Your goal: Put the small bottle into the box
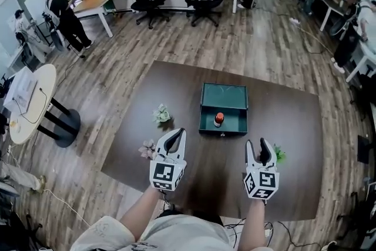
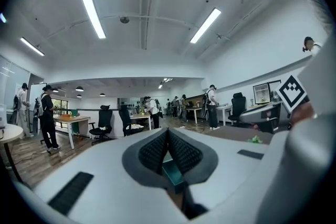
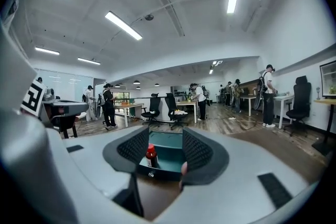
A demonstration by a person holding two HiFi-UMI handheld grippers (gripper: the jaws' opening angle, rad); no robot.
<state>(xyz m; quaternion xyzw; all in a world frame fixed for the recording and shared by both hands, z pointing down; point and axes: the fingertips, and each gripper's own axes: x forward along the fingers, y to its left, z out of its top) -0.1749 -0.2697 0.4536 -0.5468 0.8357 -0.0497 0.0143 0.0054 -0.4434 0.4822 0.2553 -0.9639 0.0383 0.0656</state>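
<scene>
Small bottle [image 1: 218,120] upright in box [image 1: 224,97], axis vertical.

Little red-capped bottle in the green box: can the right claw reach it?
Probably yes. The open right claw points at the small red-capped bottle standing in the open-topped green box, with only bare brown table between them.

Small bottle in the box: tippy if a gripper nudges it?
The small bottle stands upright on a narrow base, so probably tips if pushed near its top. Small, so likely light. If toppled it may roll, but the box walls should stop it.
</scene>
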